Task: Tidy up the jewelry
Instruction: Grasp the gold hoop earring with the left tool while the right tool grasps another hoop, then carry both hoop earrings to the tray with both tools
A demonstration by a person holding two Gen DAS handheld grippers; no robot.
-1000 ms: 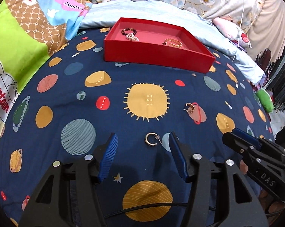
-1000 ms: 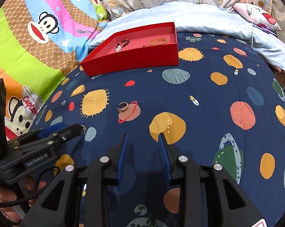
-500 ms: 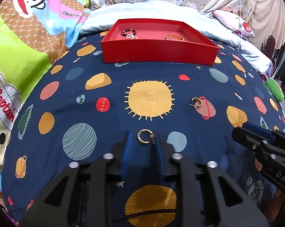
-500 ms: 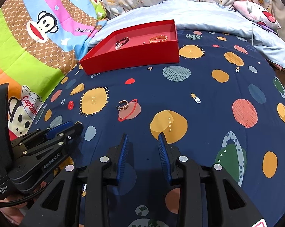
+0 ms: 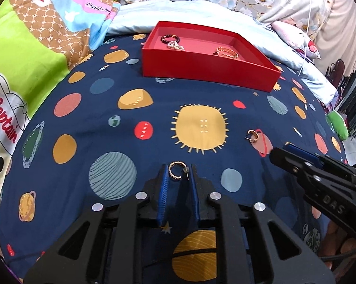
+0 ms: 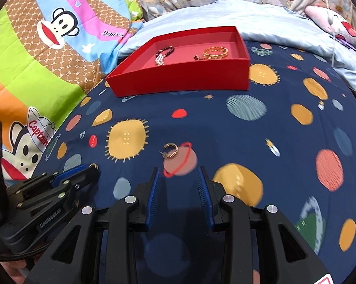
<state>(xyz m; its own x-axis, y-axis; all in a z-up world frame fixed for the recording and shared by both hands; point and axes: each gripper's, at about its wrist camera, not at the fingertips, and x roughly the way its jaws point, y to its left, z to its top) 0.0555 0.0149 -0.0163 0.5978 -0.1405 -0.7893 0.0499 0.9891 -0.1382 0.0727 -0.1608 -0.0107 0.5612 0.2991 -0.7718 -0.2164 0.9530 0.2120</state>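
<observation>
The navy planet-print bedspread carried everything; a monkey-print quilt lay past its left edge. The red box sat near the bedspread's far edge, as in the earlier frames, holding a dark bead bracelet toward its left wall and a gold bracelet toward its right.

The left gripper was clamped on a gold hoop earring, pinched between the blue pads near the bedspread's near edge. One second earlier those jaws stood wide apart with the hoop lying loose between them; half a second earlier they had already narrowed on it.

The right gripper stood released, jaws parted wider than before, and had moved closer to a second hoop earring, which lay on the pink ringed-planet print just ahead of the fingertips, untouched, around mid-bedspread.
</observation>
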